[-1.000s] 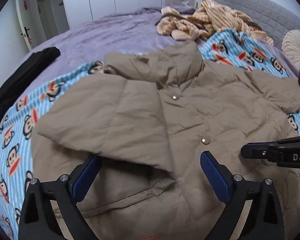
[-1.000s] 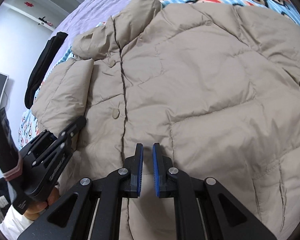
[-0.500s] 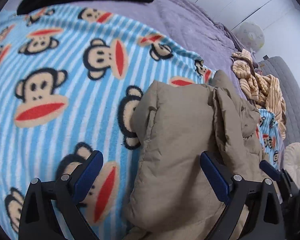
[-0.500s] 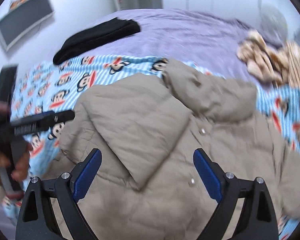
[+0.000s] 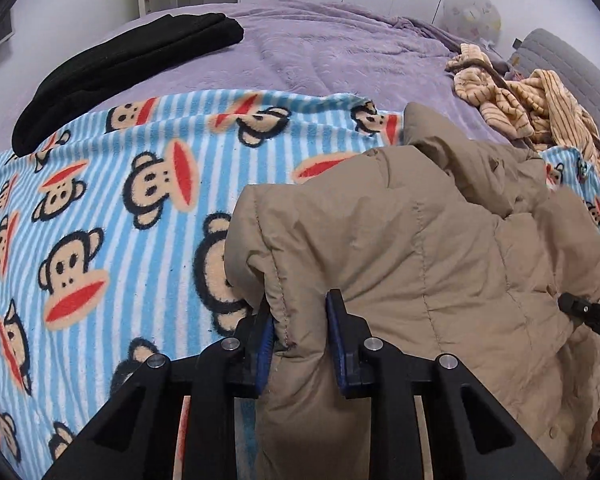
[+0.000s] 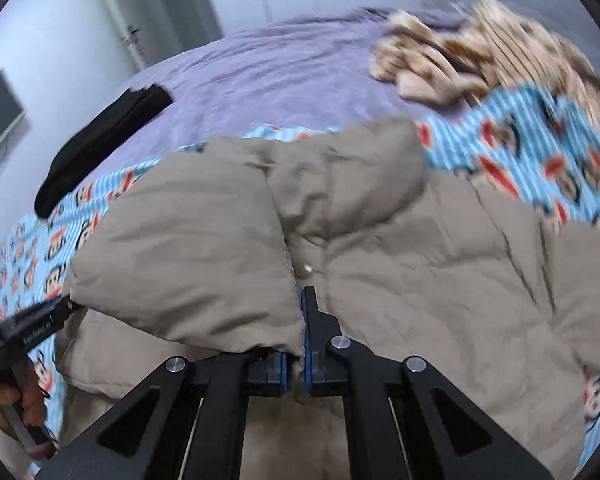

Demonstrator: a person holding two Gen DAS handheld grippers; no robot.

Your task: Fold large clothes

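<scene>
Two tools pinch one tan quilted puffer jacket (image 5: 440, 264) lying on the bed. Left tool (image 5: 300, 332): its blue ribbed pads are closing on a stitched, padded edge of the folded sleeve, which bulges between them. Right tool (image 6: 300, 344): clenched tight on a thin hem near a metal snap (image 6: 307, 269); small white lettering on the other tool's finger at the left edge is too blurred to read. Under the jacket lies a fleecy blue-striped blanket (image 5: 100, 208) printed with monkey faces. Beyond, a purple cover (image 5: 320, 48), a folded black garment (image 5: 120, 64) and a crumpled striped beige heap (image 5: 520, 100).
</scene>
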